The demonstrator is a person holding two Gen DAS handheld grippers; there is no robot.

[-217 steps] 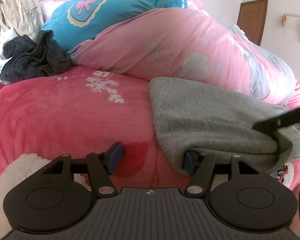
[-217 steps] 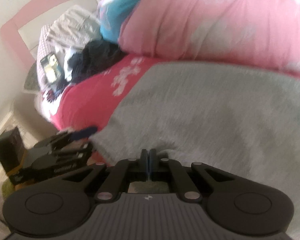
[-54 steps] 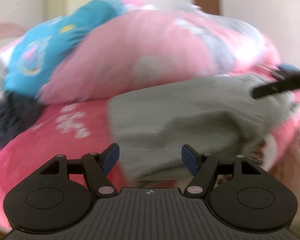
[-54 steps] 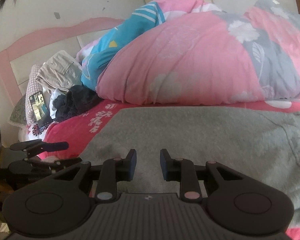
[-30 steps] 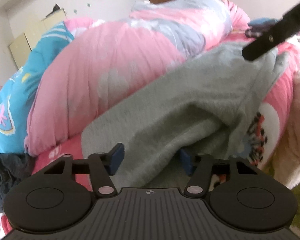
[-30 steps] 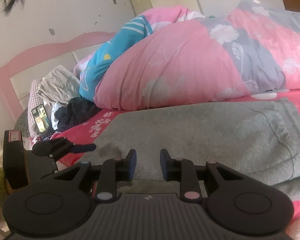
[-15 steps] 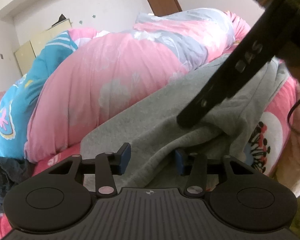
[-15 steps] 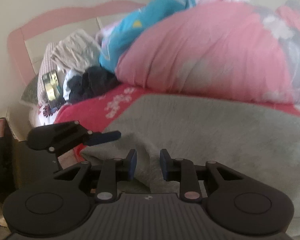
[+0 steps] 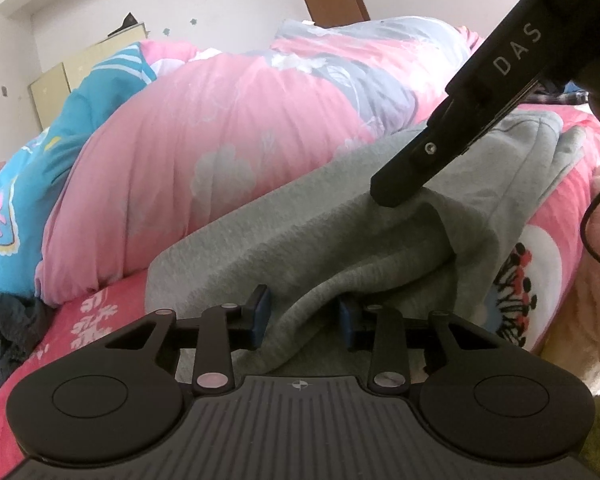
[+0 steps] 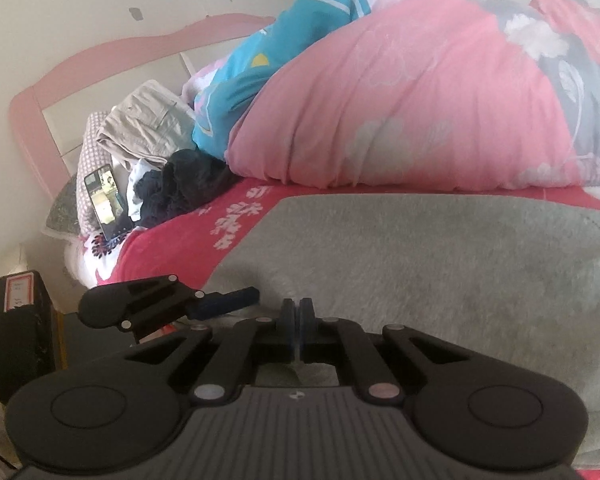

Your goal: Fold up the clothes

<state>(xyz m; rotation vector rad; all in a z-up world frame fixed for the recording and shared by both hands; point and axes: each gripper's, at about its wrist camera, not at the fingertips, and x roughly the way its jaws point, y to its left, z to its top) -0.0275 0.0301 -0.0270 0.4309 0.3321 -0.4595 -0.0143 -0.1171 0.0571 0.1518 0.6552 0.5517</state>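
Observation:
A grey fleece garment lies spread on the red bed cover, its near edge hanging toward me. My left gripper has a thick fold of that near edge between its blue pads. The jaws are closing, and the left pad still stands slightly off the fold. In the right wrist view the left gripper shows side-on at the garment's left corner. My right gripper is shut on the garment's near edge, and its black tip digs into a pinched crease further right.
A bulky pink quilt and a blue one fill the back of the bed. Dark clothes, beige trousers and a phone lie by the pink headboard. A black box stands beside the bed.
The right gripper's jaws went from slightly apart to shut on the grey edge, and it moved left toward the left gripper. The left jaws narrowed around the fold.

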